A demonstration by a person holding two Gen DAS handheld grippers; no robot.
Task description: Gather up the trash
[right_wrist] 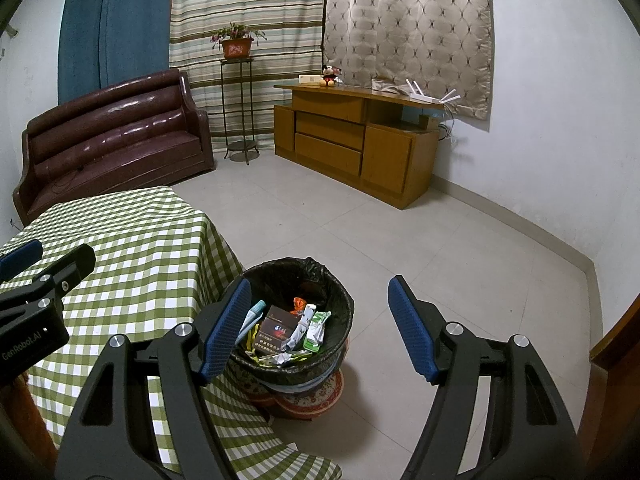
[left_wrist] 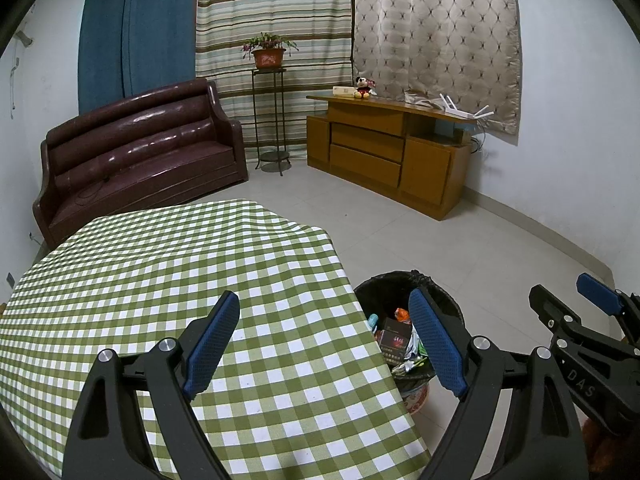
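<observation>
A black-lined trash bin (right_wrist: 338,300) stands on the floor beside the table's right corner; it also shows in the left wrist view (left_wrist: 444,296). Inside lie a dark box (right_wrist: 274,332), wrappers (right_wrist: 316,326) and a tube (right_wrist: 252,316). My left gripper (left_wrist: 324,340) is open and empty over the table's right edge. My right gripper (right_wrist: 318,320) is open and empty above the bin. The right gripper also shows in the left wrist view (left_wrist: 560,300).
The table with the green checked cloth (left_wrist: 160,272) is on the left. A dark red sofa (left_wrist: 140,152), a plant stand (left_wrist: 270,120) and a wooden cabinet (left_wrist: 384,152) line the far wall. Tiled floor (right_wrist: 440,248) lies to the right of the bin.
</observation>
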